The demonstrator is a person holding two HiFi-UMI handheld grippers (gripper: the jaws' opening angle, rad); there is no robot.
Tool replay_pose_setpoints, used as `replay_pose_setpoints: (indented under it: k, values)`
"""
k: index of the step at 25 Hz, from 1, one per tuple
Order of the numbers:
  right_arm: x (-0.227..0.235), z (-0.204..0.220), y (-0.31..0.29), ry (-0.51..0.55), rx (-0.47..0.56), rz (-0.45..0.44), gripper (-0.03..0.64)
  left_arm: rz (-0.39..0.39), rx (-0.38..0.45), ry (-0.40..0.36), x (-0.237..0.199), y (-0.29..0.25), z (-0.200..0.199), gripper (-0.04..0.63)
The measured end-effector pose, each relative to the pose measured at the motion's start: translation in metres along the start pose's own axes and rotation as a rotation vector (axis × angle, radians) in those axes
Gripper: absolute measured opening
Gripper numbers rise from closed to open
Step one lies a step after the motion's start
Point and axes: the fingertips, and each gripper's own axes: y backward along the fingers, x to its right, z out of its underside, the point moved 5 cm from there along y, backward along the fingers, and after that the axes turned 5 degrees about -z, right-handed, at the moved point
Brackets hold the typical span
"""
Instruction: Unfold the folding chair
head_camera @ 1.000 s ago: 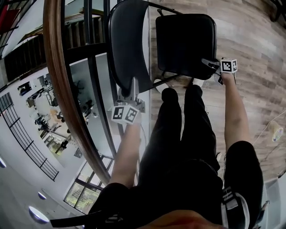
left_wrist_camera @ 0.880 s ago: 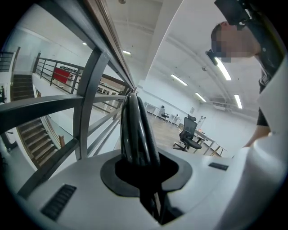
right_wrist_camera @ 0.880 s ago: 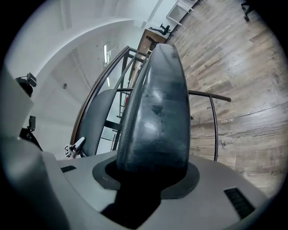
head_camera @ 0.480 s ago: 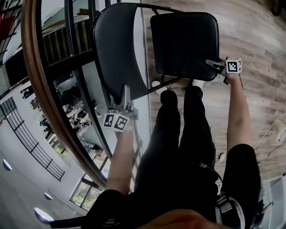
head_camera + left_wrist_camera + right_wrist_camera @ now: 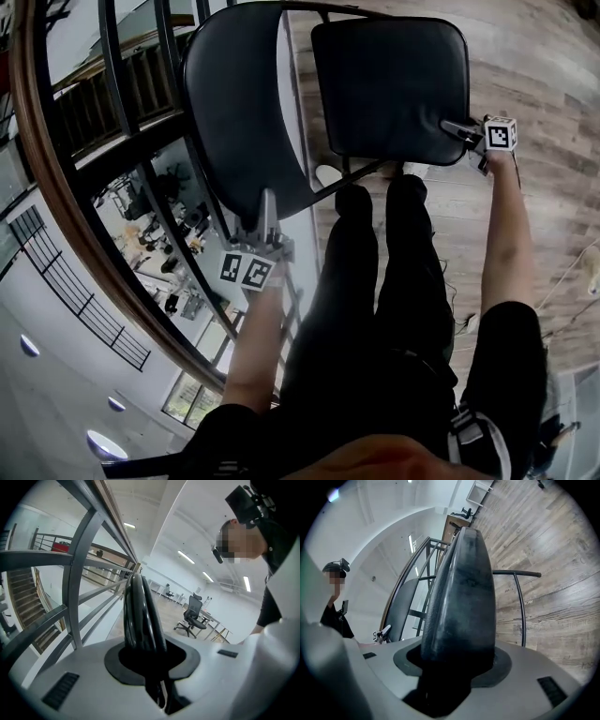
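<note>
Head view shows the folding chair [image 5: 375,56] on the wood floor [image 5: 544,75], in front of the person's legs and just beside a railing [image 5: 75,573]. The left gripper [image 5: 265,208] is clamped, jaws narrow, on the backrest [image 5: 239,112] edge. The right gripper [image 5: 461,127] has its jaws opening with the seat [image 5: 403,103] edge wedged between them. If that hold loosens too soon, the seat may swing and the chair could lurch against the railing.

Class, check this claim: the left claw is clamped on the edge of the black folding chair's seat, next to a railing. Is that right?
No. The left claw is clamped on the edge of the black folding chair's backrest, not its seat, next to a railing. The head view shows it.
</note>
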Motion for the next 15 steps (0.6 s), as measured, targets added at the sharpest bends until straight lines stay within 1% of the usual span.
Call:
replay_pose_setpoints:
  k: [4,7,11,15]
  values:
    - [0.015,0.001,0.005,0.001,-0.005,-0.006,0.244,-0.006,-0.016,-0.004,0.006,-0.004,0.008,0.069]
    - [0.018,0.001,0.006,0.030,-0.012,-0.014,0.249,-0.007,-0.037,-0.008,0.006,-0.003,0.010,0.069]
    - [0.029,0.011,0.014,-0.045,-0.010,-0.023,0.250,0.010,-0.068,-0.052,0.018,-0.004,0.010,0.072]
    - [0.035,0.004,0.021,0.006,-0.016,-0.031,0.259,0.021,-0.087,-0.064,0.038,-0.011,0.014,0.077]
